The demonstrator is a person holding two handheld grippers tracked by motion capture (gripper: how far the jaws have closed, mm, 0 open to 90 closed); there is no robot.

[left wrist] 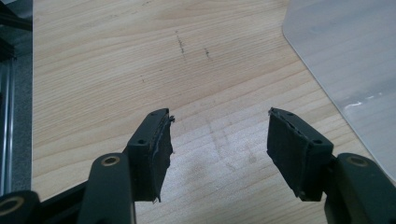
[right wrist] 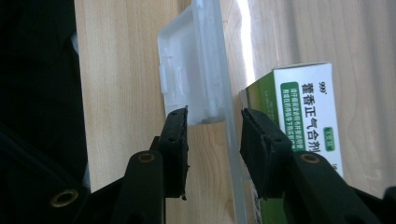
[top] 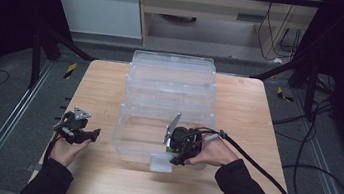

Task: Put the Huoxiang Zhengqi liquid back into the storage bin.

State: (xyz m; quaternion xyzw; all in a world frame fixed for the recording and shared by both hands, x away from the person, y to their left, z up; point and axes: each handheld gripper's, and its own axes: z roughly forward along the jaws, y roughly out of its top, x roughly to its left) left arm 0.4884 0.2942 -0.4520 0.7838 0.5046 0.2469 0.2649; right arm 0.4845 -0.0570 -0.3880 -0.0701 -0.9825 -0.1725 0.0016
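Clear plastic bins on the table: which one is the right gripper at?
The clear plastic bin nearest the person: the right gripper's jaws straddle its front wall by the latch flap. The other bins sit behind.

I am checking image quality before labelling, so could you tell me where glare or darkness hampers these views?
High view: dim, surroundings nearly black, clear box hard to outline. Left gripper view: evenly lit table, sharp. Right gripper view: bright glare on the box wall, dark left edge.

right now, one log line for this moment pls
left claw: open, over wooden table | right claw: open, straddling clear plastic bin latch | green-white carton inside
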